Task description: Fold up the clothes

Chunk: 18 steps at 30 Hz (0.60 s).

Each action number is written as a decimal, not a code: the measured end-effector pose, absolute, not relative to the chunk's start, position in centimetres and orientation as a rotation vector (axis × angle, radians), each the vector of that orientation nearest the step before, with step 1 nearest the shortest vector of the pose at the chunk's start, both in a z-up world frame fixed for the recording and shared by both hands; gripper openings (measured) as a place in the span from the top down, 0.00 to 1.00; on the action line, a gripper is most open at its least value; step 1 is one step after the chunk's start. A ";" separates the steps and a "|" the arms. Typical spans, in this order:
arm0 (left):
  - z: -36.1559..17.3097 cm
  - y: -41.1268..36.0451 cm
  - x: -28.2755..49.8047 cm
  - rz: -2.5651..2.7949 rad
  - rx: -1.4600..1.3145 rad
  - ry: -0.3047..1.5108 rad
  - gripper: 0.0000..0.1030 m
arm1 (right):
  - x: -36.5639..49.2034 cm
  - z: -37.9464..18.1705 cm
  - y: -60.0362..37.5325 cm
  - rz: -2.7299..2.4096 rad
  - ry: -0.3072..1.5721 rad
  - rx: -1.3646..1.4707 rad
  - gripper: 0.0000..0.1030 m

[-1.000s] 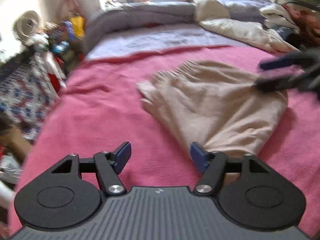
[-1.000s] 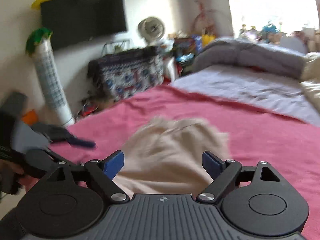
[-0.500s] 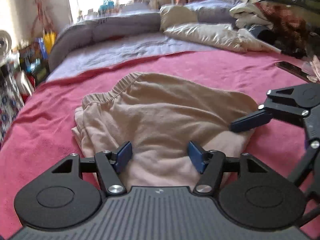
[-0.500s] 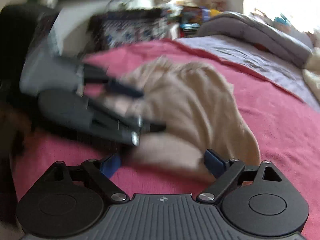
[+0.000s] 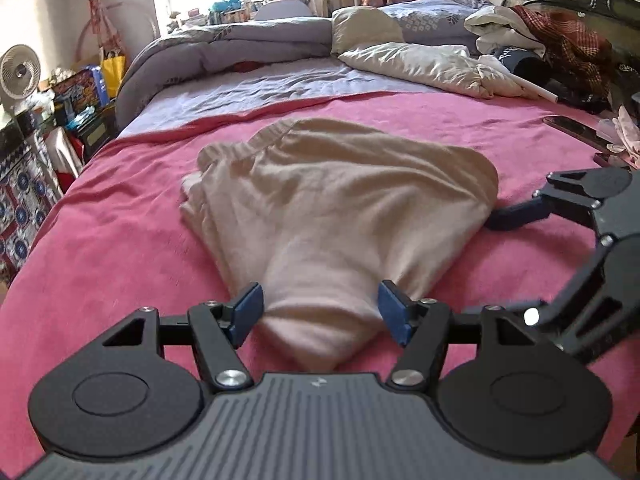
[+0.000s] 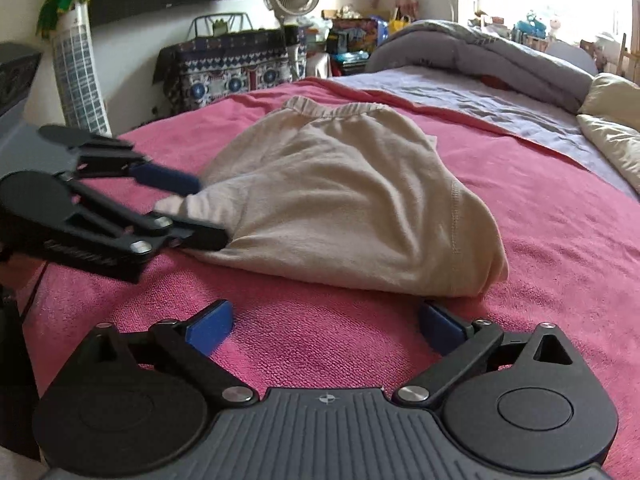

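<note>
Beige garment [image 5: 332,208] on pink blanket [image 5: 120,248], no legible writing, left hand-held gripper [image 5: 320,312] opening astride its corner, right hand-held gripper [image 6: 324,322] opening, empty

both grippers have dropped in low on the beige garment [image 5: 340,208] since a second ago. the left gripper [image 5: 320,310] has slid across from the bare pink blanket [image 5: 120,248], and the cloth's near end now sits between its jaws, which are opening without pinching it. the right gripper [image 6: 324,322] has come down to the blanket just short of the hem, jaws opening wider, nothing between them.
</note>
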State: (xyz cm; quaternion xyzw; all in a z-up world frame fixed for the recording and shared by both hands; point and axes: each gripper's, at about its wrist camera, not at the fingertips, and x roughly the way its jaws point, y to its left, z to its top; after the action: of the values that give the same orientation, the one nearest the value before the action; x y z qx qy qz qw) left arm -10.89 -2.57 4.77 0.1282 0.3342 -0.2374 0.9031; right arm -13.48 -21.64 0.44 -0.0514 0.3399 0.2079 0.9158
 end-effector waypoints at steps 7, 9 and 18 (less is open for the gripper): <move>6.2 -0.3 -14.4 -0.385 0.359 0.611 0.30 | -14.9 1.9 -22.2 0.369 0.687 -0.110 0.03; 7.7 -0.3 -14.4 -0.379 0.317 0.542 0.32 | -15.5 3.6 -23.1 0.404 0.626 -0.056 0.04; 4.7 -6.5 -11.5 -0.423 0.315 0.478 0.31 | -8.1 9.1 -24.4 0.449 0.653 0.127 0.46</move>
State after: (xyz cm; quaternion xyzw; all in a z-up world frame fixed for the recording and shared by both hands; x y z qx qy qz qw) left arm -11.46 -6.50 4.66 0.1542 0.2342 -0.2072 0.9372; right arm -8.09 -24.38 9.10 0.0619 0.3177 0.2184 0.9206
